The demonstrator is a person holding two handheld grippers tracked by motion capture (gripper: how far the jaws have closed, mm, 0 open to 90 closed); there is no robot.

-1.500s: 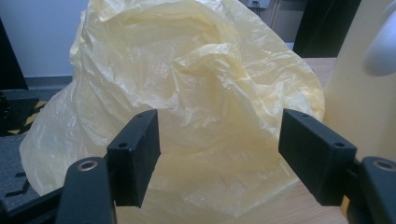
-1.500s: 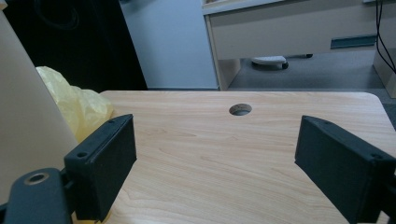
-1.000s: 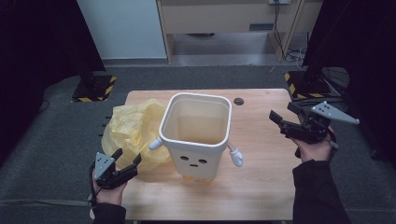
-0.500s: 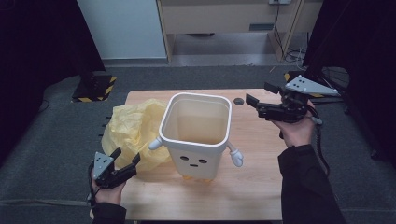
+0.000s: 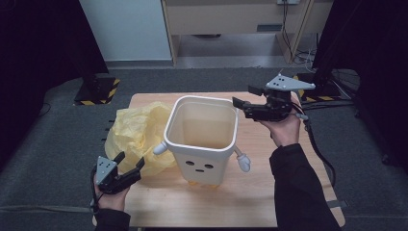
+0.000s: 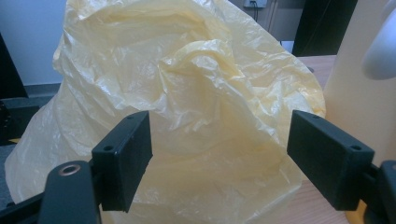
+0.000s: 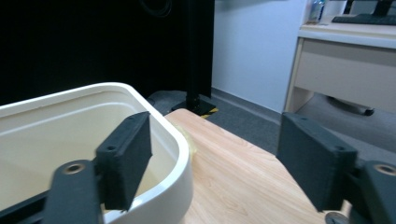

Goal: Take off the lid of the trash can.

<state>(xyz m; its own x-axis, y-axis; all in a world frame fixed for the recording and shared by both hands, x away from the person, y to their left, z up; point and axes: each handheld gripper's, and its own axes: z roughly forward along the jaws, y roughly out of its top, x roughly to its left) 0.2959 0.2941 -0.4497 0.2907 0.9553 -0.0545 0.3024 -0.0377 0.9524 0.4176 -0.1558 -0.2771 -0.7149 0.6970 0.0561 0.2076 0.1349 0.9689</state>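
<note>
A white bin (image 5: pixel 202 144) with a printed face and small arms stands upright in the middle of the wooden table (image 5: pixel 260 192). Left of it lies a crumpled yellow plastic bag (image 5: pixel 137 137). My left gripper (image 5: pixel 130 160) is open at the table's near left corner and points at the bag (image 6: pixel 196 93), which spreads just ahead of the jaws. My right gripper (image 5: pixel 245 96) hovers at the bin's far right corner. Its jaws have just been closing but remain open. The bin's rim (image 7: pixel 177 154) lies below and between them, and the pads do not press on it.
A pale wooden desk (image 5: pixel 231 19) stands beyond the table. Black stand bases with yellow-striped edges (image 5: pixel 98 91) sit on the grey floor at the far left and far right. The right gripper's cable (image 5: pixel 320 154) trails along the table's right edge.
My right gripper has moved left and up from the table's right side to the bin's far right corner. The left gripper, bag and bin have not moved.
</note>
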